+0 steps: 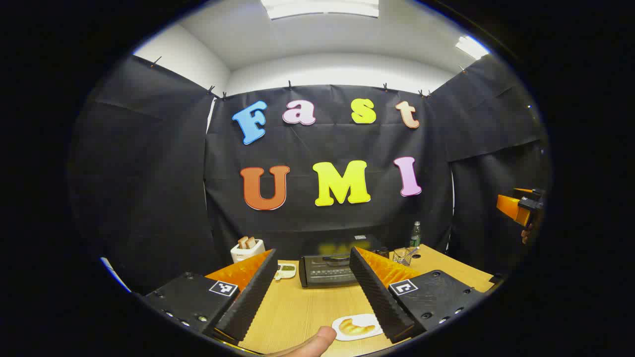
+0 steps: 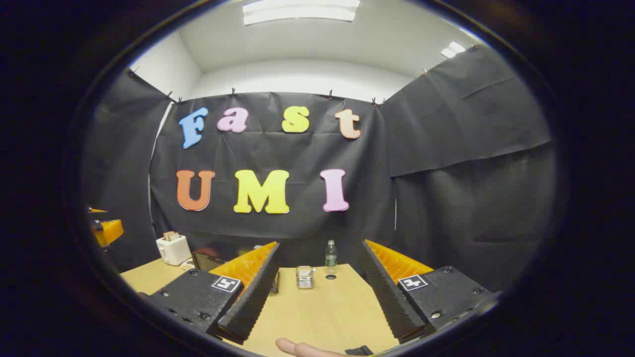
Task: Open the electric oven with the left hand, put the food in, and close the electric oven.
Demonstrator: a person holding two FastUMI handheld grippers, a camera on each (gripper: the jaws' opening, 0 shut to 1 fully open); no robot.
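Observation:
A black electric oven (image 1: 331, 269) stands at the back of the wooden table (image 1: 307, 312), its door shut and its handle across the top front. A croissant (image 1: 356, 327) lies on a white plate (image 1: 342, 333) near the front edge. My left gripper (image 1: 313, 292) hangs open above the table, well short of the oven, nothing between its fingers. My right gripper (image 2: 317, 292) is also open and empty, over the table's right part. The oven (image 2: 211, 258) peeks out behind its left finger. The other gripper appears far off at each view's edge (image 1: 518, 207) (image 2: 105, 229).
A white toaster (image 1: 246, 249) with bread slices stands left of the oven, a small white dish (image 1: 286, 270) beside it. A glass (image 1: 402, 256) and a green bottle (image 1: 415, 235) stand right of the oven. A fingertip (image 1: 312, 343) shows at the bottom.

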